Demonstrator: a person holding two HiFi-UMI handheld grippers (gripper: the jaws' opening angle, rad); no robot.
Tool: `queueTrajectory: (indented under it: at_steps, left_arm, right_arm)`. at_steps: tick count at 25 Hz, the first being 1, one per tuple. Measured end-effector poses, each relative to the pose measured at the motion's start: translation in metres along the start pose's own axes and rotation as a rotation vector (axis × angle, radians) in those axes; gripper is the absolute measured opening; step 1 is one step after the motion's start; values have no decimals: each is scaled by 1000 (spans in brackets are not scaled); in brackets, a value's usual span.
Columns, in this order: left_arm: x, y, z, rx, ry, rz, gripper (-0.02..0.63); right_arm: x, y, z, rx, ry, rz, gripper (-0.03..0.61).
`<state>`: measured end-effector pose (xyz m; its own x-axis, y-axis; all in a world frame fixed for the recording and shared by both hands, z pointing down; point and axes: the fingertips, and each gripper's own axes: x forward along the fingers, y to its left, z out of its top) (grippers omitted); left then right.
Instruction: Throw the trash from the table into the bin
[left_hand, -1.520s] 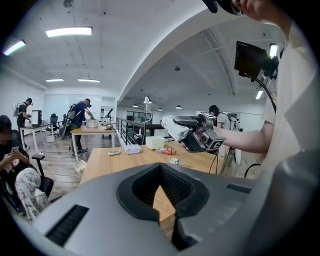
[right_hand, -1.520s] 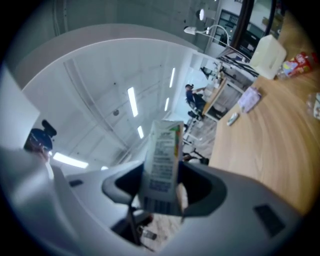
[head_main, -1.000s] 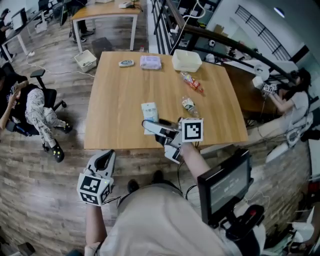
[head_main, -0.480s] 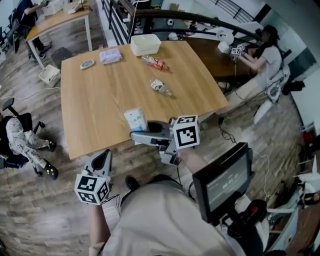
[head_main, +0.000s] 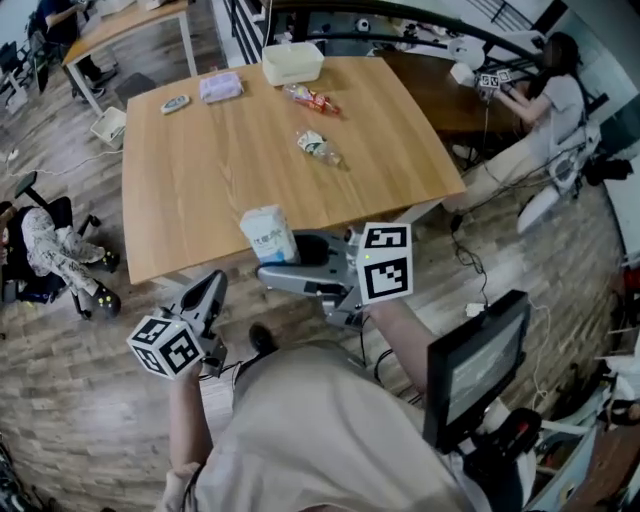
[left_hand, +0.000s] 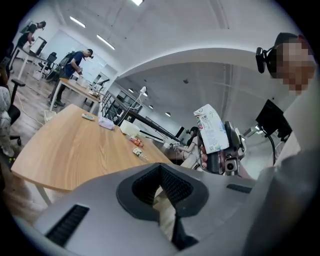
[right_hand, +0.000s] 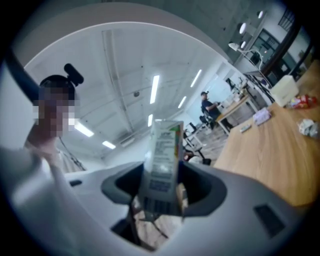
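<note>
**Carton (head_main: 268, 234), held at near edge of tabletop (head_main: 200, 170)**

Left gripper (head_main: 214, 284), short of the tabletop: jaws closed together, nothing between them. Right gripper (head_main: 272, 268): clamped on the base of the upright white carton. Mid-tabletop: crumpled wrapper (head_main: 318, 148). Far edge: red packet (head_main: 310, 98), white box (head_main: 292, 62).

Right tongs (head_main: 272, 263) grip carton (head_main: 268, 234) at table (head_main: 200, 170) edge.

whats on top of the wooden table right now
A white tub, a pale packet, a small remote-like thing, a red wrapper and a crumpled bottle. The carton in the right tongs covers part of the table edge.
</note>
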<state>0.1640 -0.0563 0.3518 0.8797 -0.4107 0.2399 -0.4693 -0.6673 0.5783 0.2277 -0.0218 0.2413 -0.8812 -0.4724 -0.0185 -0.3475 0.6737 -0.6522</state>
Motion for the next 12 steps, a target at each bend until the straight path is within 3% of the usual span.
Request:
queueTrajectory:
  at_steps: [7,12]
  left_arm:
    - [11,-44,-22,54,5,34,20]
    - [-5,-59,-38,77,7,102,20]
  right_arm:
    - [-54,15,-11,8,-40,38,249]
    - [-62,13,-29,-44,-12,3,249]
